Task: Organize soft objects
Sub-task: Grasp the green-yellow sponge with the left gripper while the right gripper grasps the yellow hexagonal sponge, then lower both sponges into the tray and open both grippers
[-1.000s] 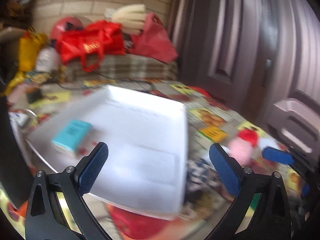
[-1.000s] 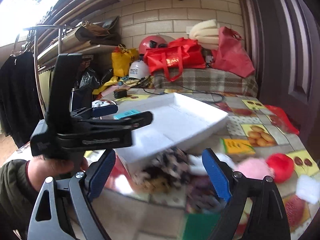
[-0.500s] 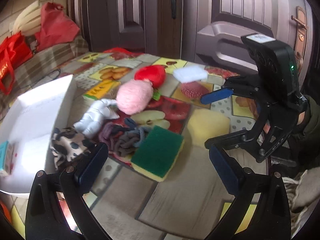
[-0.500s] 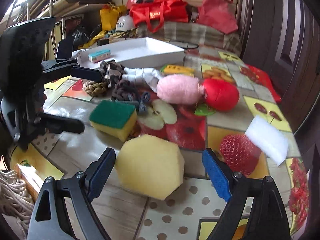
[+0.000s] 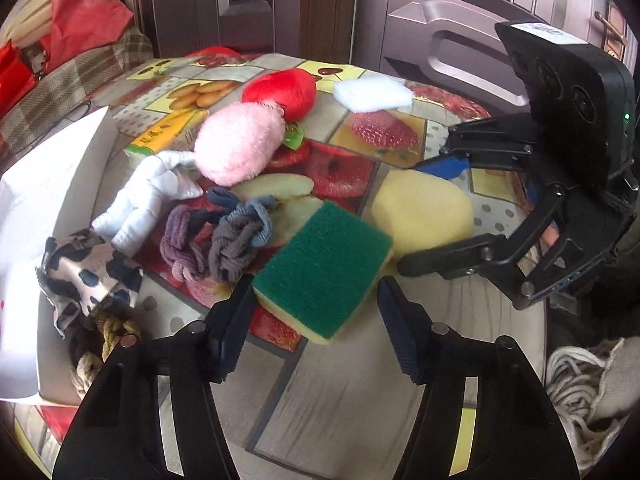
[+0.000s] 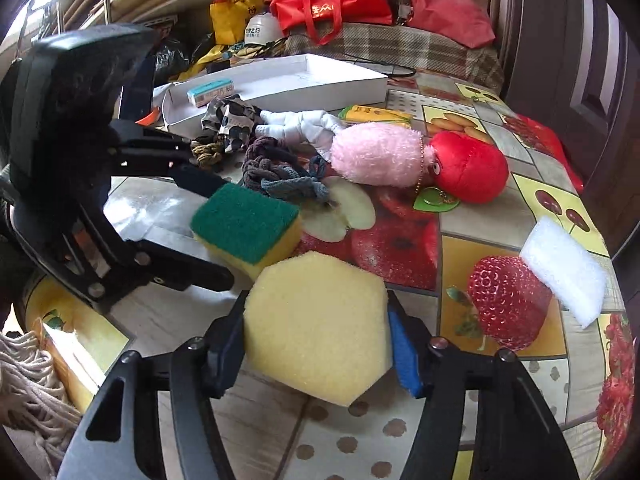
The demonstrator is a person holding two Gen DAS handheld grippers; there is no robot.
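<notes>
A green-topped yellow sponge (image 5: pixel 324 268) lies on the fruit-print table between the fingers of my left gripper (image 5: pixel 314 320), whose jaws stand around it. It also shows in the right wrist view (image 6: pixel 248 224). A yellow hexagonal sponge (image 6: pixel 320 326) sits between the fingers of my right gripper (image 6: pixel 316 344), which press its sides; it also shows in the left wrist view (image 5: pixel 420 216). Beyond lie knotted hair ties (image 5: pixel 216 240), a white doll (image 5: pixel 148 200), a pink plush (image 5: pixel 236 144), a red plush (image 5: pixel 284 90) and a white pad (image 6: pixel 564 272).
A white tray (image 6: pixel 320 84) with a small teal box (image 6: pixel 210 92) stands at the table's far left. A spotted cloth (image 5: pixel 88 272) and braided rope (image 5: pixel 108 336) lie against it. Red bags (image 6: pixel 332 8) and clutter sit on a plaid bench behind. Doors stand to the right.
Both grippers swung from the tray toward the sponges and came closer. The left jaws narrowed around the green sponge. The right jaws closed onto the yellow hexagonal sponge.
</notes>
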